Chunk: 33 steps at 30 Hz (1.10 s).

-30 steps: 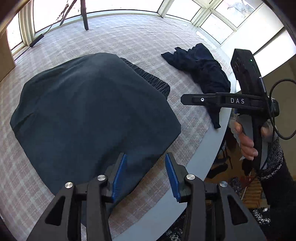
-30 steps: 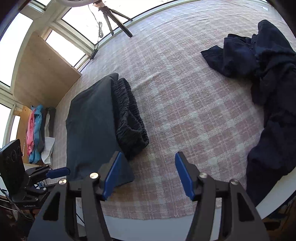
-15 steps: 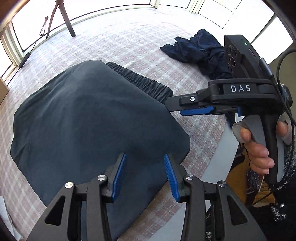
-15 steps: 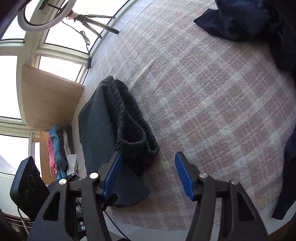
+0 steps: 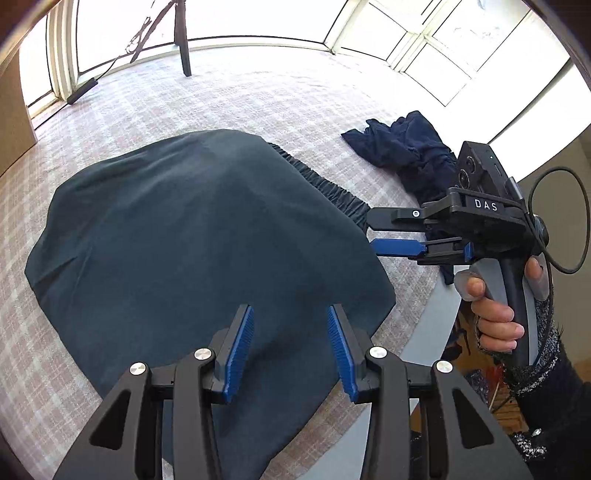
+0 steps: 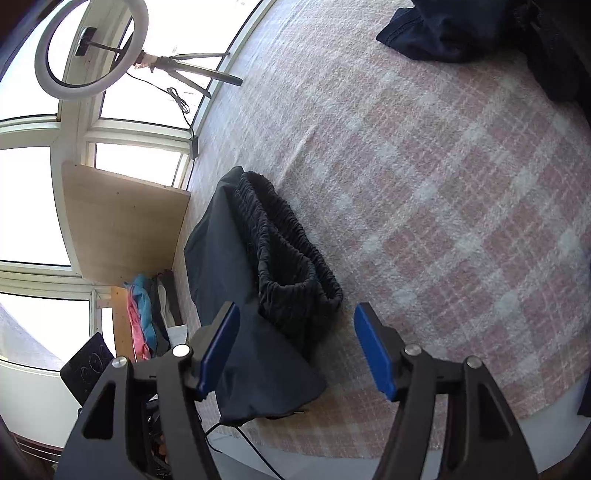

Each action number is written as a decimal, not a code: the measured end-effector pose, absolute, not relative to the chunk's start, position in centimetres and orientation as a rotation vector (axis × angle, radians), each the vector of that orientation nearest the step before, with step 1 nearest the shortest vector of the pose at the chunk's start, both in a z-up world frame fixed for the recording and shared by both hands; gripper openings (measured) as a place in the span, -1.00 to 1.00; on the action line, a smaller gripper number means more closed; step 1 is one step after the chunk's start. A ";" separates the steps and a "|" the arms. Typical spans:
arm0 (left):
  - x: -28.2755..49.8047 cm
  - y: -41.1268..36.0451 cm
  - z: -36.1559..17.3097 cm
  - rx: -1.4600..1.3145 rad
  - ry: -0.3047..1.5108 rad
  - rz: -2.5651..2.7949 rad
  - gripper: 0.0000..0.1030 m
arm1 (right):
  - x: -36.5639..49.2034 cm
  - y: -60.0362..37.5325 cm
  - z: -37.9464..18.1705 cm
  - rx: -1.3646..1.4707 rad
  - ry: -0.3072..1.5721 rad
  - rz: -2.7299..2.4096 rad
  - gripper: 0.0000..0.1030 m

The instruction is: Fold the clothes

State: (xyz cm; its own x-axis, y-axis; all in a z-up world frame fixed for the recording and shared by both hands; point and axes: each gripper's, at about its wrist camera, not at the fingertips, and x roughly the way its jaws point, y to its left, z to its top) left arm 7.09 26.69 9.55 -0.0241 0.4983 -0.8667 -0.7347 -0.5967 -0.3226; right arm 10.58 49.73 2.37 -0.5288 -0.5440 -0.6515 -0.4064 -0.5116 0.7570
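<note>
A dark teal garment (image 5: 192,240) with a gathered elastic waistband (image 5: 325,188) lies folded flat on the pink checked cloth. My left gripper (image 5: 290,350) hovers open over its near edge, nothing between the blue pads. In the left wrist view my right gripper (image 5: 373,230) reaches in from the right, open, its tips at the waistband's near corner. From the right wrist view the right gripper (image 6: 295,350) stands open just before the waistband (image 6: 291,266) and the garment's corner (image 6: 266,373).
A crumpled navy garment (image 5: 410,155) lies at the table's far right, also showing as navy cloth (image 6: 461,29). The grey table edge (image 5: 432,314) curves close by. A ring light on a tripod (image 6: 88,48) stands by the windows; coloured clothes (image 6: 142,321) hang at the left.
My right gripper has closed in on the waistband's near corner, still open. The left gripper stays open over the garment's near edge, with the view shifting slightly.
</note>
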 end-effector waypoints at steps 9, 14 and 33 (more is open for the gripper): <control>6.4 28.7 6.4 -1.395 0.265 1.712 -0.27 | 8.9 46.5 2.0 1.572 -1.319 -2.285 0.24; 6.4 28.4 6.4 -1.387 0.234 1.707 -0.27 | 7.3 45.2 2.8 1.586 -1.124 -2.395 0.27; 6.0 7.0 5.1 -1.686 -0.484 1.950 -0.12 | 8.8 46.5 2.9 1.447 -1.294 -2.411 -0.56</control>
State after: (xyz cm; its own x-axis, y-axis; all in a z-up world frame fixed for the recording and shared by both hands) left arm 5.97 6.96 5.12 -0.0962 0.5904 -0.8013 -0.1470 -0.8047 -0.5752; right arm 8.76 46.52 2.93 -0.5621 -0.4264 -0.7087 -0.3546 -0.6499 0.6723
